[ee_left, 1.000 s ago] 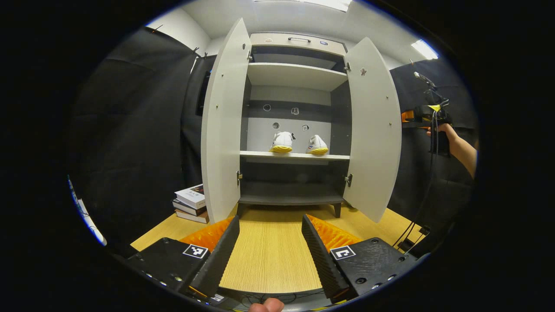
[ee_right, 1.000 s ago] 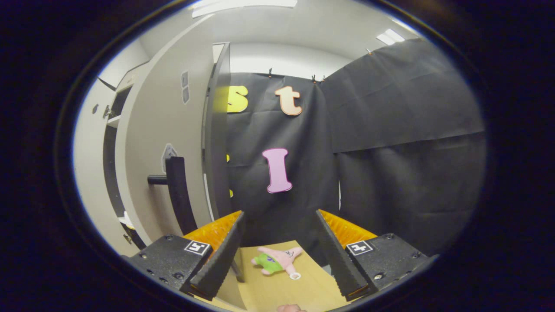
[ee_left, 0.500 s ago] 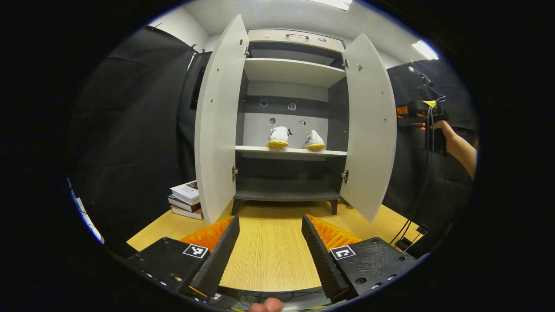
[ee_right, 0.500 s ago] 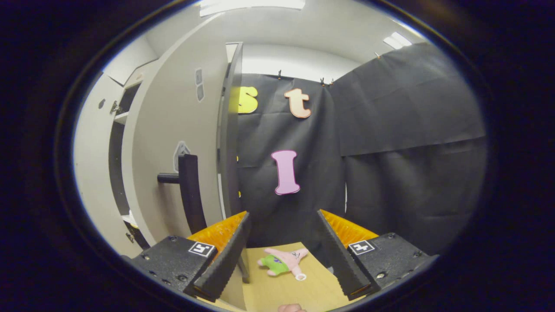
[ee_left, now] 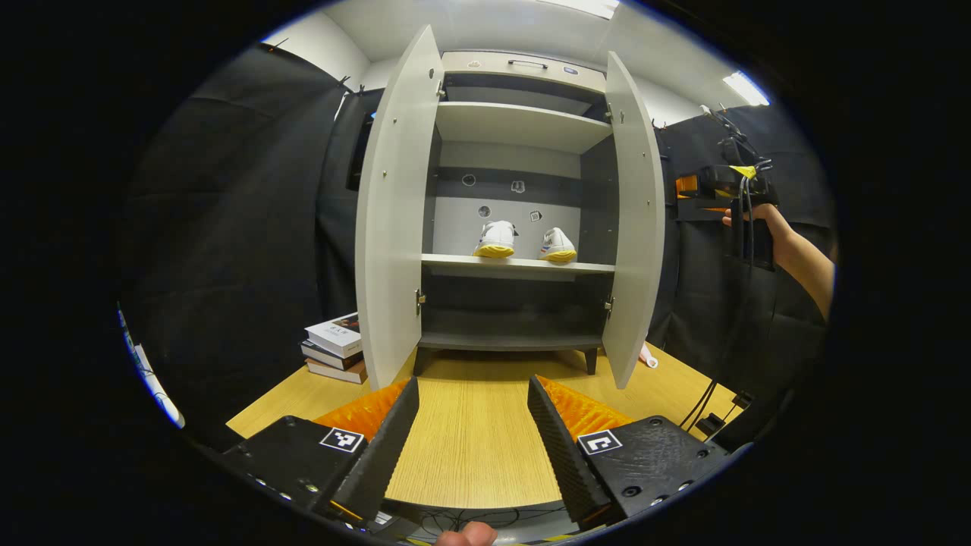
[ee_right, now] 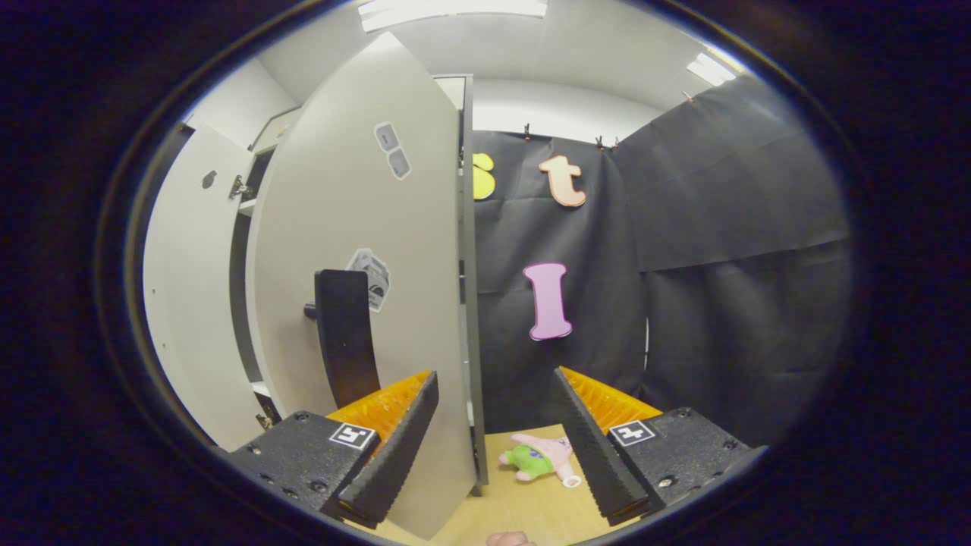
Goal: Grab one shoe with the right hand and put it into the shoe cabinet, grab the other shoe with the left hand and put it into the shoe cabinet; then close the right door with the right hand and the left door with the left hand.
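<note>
Ahead of the left claw (ee_left: 473, 444), the shoe cabinet (ee_left: 523, 121) has pale grey doors and dark grey inner walls. Both shoes (ee_left: 495, 240) are white with yellow soles. The tabletop (ee_left: 470, 447) is light wood with fine grain. Beyond the right claw (ee_right: 497, 444) lies a pink and green plush toy (ee_right: 540, 459).

Left gripper (ee_left: 472, 440) faces bare table (ee_left: 470, 447) up to the shoe cabinet (ee_left: 516, 212) at 12 o'clock. Books (ee_left: 335, 347) obstruct at 10 o'clock. Right door (ee_right: 364, 303) (handle (ee_right: 345, 337) projecting) blocks the right gripper (ee_right: 497, 447) from 10 to 12 o'clock; plush toy (ee_right: 540, 459) lies ahead.
</note>
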Available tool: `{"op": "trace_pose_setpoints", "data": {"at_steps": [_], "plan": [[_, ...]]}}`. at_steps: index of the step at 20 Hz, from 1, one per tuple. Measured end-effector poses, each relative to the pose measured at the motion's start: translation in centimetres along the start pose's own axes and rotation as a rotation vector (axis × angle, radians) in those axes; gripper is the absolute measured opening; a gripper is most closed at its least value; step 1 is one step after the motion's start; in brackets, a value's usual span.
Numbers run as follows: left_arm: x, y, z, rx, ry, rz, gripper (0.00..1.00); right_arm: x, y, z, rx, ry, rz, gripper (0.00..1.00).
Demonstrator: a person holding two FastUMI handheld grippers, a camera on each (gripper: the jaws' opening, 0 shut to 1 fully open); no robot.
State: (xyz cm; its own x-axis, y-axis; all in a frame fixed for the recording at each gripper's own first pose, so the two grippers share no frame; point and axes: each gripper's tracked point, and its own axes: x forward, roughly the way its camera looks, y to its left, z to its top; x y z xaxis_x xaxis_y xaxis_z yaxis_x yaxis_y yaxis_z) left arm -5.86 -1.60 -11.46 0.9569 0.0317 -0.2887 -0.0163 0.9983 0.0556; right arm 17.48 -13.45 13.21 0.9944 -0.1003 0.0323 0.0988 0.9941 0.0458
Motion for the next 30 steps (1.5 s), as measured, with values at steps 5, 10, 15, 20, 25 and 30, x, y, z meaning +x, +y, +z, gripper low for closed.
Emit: {"op": "trace_pose_setpoints", "data": {"at_steps": [5,10,15,20,25,30], "plan": [[-0.2,1.8,-0.2,-0.005,0.006,0.034,0.87,2.1,6.0,-0.7,0.045,0.015,0.079,0.97],[-0.4,3.5,-0.6,-0.008,0.017,0.065,0.87,4.2,9.8,-0.8,0.011,0.024,0.099,0.98],[-0.5,5.3,-0.9,-0.025,0.027,0.092,0.87,2.7,8.8,-0.1,0.001,0.004,0.092,0.98],[-0.5,4.6,-0.7,-0.007,0.02,0.074,0.87,-2.6,7.8,-1.1,-0.028,-0.031,0.083,0.98],[-0.1,3.3,0.1,0.02,-0.005,0.044,0.87,-8.9,8.4,-3.9,-0.079,-0.065,0.069,0.98],[-0.2,1.6,1.0,0.005,-0.021,-0.001,0.87,-14.9,11.2,-8.5,-0.097,-0.038,0.109,0.98]]}}
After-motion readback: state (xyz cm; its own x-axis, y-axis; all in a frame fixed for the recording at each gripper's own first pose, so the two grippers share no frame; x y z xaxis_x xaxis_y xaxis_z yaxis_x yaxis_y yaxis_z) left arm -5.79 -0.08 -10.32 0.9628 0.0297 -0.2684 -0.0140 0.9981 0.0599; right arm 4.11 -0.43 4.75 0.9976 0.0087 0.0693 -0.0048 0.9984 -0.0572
